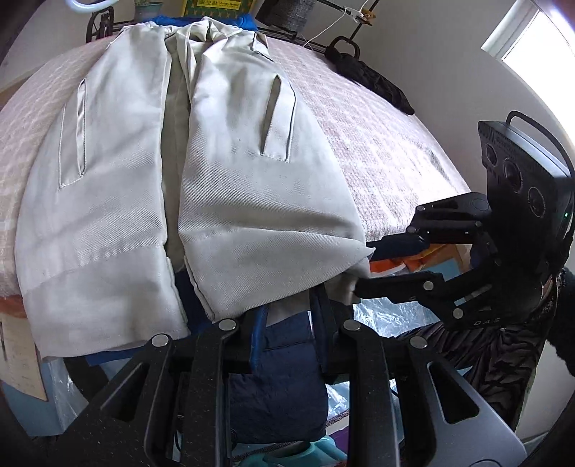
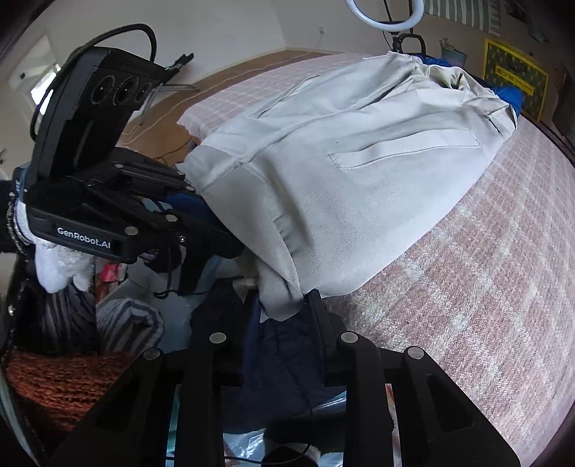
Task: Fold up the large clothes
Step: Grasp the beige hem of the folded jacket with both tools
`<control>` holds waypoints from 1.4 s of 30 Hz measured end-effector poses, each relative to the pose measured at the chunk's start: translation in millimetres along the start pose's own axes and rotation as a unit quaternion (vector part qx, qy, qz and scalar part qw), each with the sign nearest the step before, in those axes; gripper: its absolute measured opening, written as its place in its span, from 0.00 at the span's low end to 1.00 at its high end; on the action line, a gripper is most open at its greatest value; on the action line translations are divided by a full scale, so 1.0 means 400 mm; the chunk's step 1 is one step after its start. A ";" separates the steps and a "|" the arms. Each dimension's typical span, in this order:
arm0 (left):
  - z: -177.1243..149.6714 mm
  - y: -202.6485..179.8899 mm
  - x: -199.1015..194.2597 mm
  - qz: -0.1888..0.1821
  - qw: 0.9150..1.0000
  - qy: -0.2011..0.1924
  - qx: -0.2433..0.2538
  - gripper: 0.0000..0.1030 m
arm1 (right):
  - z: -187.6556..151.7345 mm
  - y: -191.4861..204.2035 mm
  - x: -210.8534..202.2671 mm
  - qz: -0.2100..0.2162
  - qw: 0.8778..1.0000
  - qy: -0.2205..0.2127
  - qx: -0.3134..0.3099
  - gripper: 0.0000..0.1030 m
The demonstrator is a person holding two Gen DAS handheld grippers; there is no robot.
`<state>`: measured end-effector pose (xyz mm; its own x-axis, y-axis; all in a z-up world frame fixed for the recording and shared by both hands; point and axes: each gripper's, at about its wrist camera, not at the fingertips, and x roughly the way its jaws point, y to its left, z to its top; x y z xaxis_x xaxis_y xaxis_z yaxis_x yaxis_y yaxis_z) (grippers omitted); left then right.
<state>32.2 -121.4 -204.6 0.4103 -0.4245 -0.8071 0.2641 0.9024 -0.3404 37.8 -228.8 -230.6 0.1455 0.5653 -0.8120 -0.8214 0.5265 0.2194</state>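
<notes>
A pale beige jacket (image 1: 233,197) (image 2: 359,179) lies flat, front up, on a bed with a pink checked blanket (image 1: 377,151) (image 2: 485,287). Its hem hangs over the near edge. My left gripper (image 1: 287,309) is shut on the hem near the front opening; in the right wrist view the left gripper (image 2: 212,219) shows at the hem's left end. My right gripper (image 2: 284,305) holds the bunched right hem corner between its fingers, and the left wrist view shows the right gripper (image 1: 363,269) around that corner.
A black bag (image 1: 377,82) lies at the bed's far right edge and blue cloth (image 2: 510,95) sits under the collar. Below the near edge are a navy bundle (image 1: 280,377), plastic bags, striped cloth (image 2: 125,323) and an orange woven basket (image 2: 54,380). A ring light (image 2: 384,18) stands behind.
</notes>
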 end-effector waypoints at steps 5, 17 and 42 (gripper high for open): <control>0.001 0.004 -0.023 0.001 1.000 -0.008 0.010 0.21 | -0.002 0.007 -0.007 0.003 1.000 0.002 -0.013 0.22; 0.016 -0.003 0.006 0.004 1.000 -0.007 0.018 0.21 | 0.018 0.025 0.020 -0.022 0.999 0.005 -0.030 0.09; -0.014 0.189 -0.250 0.013 0.999 -0.049 -0.015 0.21 | -0.014 0.156 -0.112 -0.142 0.982 -0.071 0.107 0.00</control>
<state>5.9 -10.4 -152.2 0.5000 -0.4053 -0.7653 0.2275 0.9141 -0.3355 -22.9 -224.9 -183.7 0.4388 0.4515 -0.7770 -0.6043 0.7882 0.1168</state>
